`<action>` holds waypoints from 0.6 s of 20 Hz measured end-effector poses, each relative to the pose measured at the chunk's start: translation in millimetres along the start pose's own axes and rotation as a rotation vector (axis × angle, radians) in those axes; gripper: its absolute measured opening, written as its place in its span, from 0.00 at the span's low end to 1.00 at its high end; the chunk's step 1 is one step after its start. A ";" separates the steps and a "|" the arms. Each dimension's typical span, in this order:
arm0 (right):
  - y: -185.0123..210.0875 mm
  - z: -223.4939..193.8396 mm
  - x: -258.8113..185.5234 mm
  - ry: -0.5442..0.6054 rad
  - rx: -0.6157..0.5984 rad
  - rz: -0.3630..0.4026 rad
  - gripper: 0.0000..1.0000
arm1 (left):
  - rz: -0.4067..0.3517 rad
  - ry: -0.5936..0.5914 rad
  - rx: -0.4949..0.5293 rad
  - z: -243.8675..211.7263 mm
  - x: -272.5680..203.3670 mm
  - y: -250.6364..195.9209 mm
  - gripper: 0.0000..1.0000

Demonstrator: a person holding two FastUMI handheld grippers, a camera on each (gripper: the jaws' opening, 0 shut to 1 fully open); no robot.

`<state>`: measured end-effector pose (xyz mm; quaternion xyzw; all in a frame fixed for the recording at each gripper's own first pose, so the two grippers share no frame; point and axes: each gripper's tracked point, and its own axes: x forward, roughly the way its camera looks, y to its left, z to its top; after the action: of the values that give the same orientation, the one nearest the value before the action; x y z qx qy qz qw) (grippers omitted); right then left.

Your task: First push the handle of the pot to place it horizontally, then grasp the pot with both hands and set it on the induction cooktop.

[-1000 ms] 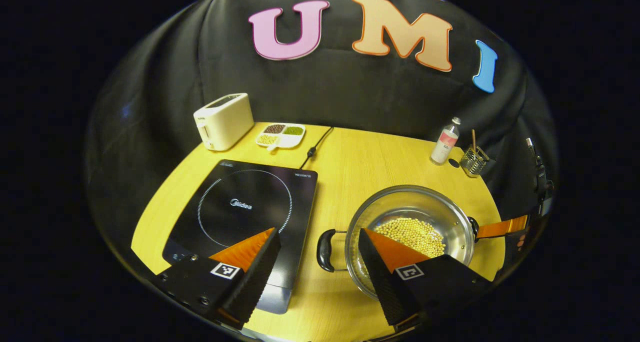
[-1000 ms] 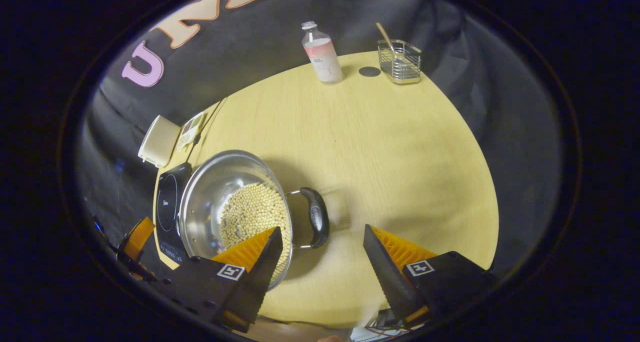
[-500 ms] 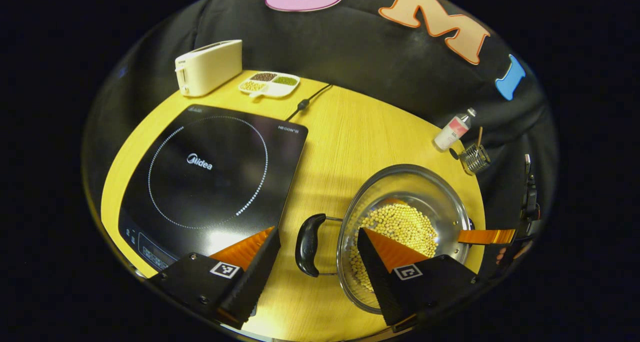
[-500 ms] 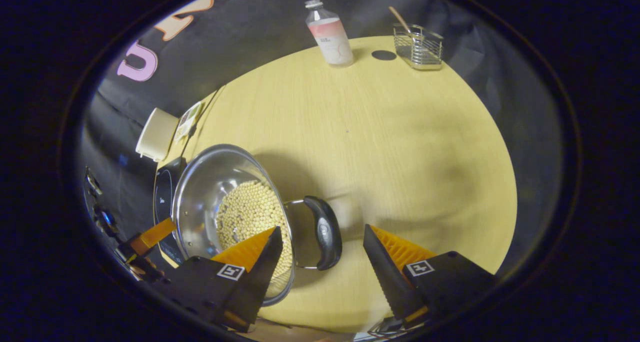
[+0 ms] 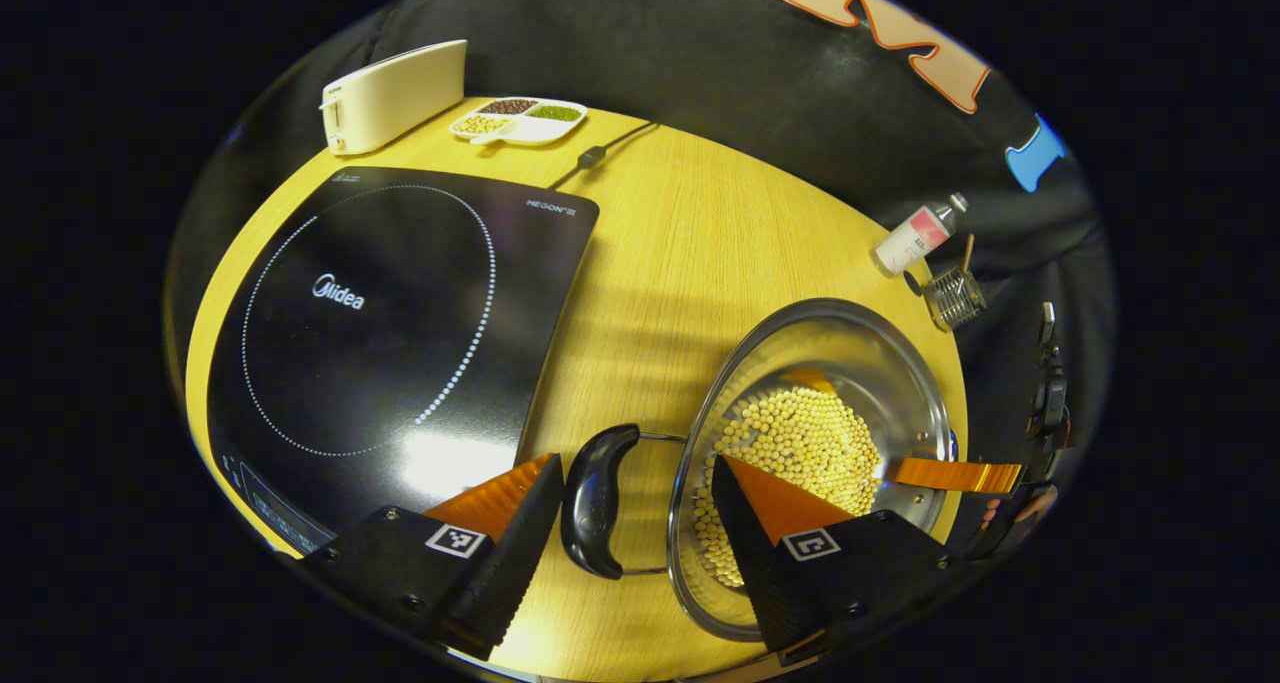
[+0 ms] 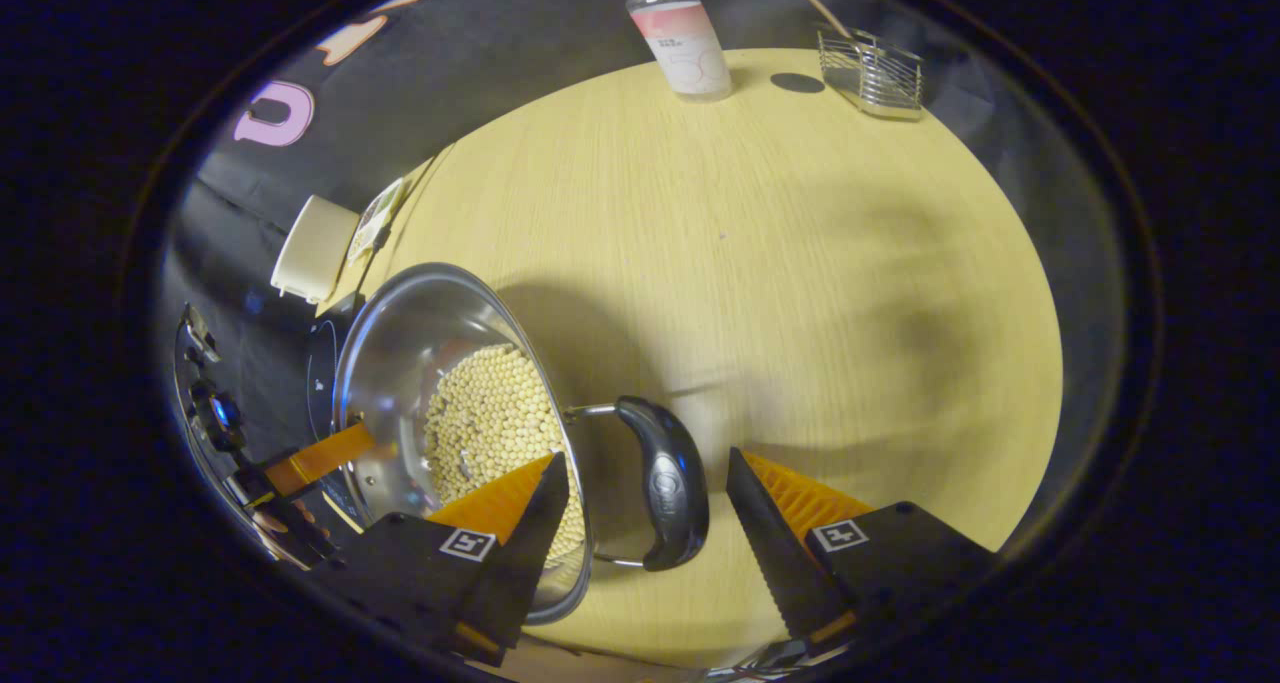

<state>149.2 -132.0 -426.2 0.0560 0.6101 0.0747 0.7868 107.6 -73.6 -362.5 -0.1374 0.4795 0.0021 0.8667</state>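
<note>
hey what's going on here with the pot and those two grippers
A person holds a gripper in each hand at a steel pot of pale beans on a yellow table. The left gripper is open, its fingers on either side of the pot's left handle; the right gripper is open the same way at the right handle. Neither has closed yet. The pot sits beside the induction cooktop, not on it.
</note>
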 end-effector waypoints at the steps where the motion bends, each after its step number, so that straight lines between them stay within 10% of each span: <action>1: 1.2 -0.3 1.8 0.004 0.000 0.004 0.82 | -0.001 0.013 0.005 -1.4 3.6 -1.4 0.92; 4: 2.1 -0.3 6.7 0.010 -0.002 0.013 0.80 | 0.014 0.035 0.022 -3.1 8.7 0.5 0.89; 6: 0.7 -2.3 4.2 0.017 -0.005 0.012 0.53 | 0.033 0.040 0.013 -1.8 9.5 9.4 0.82; 12: 0.5 0.6 7.8 -0.009 -0.033 0.003 0.53 | -0.005 0.047 -0.037 -6.0 7.8 7.2 0.63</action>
<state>151.7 -130.0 -433.4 0.0441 0.6052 0.0858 0.7902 105.9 -69.1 -373.8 -0.1545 0.4994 0.0054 0.8525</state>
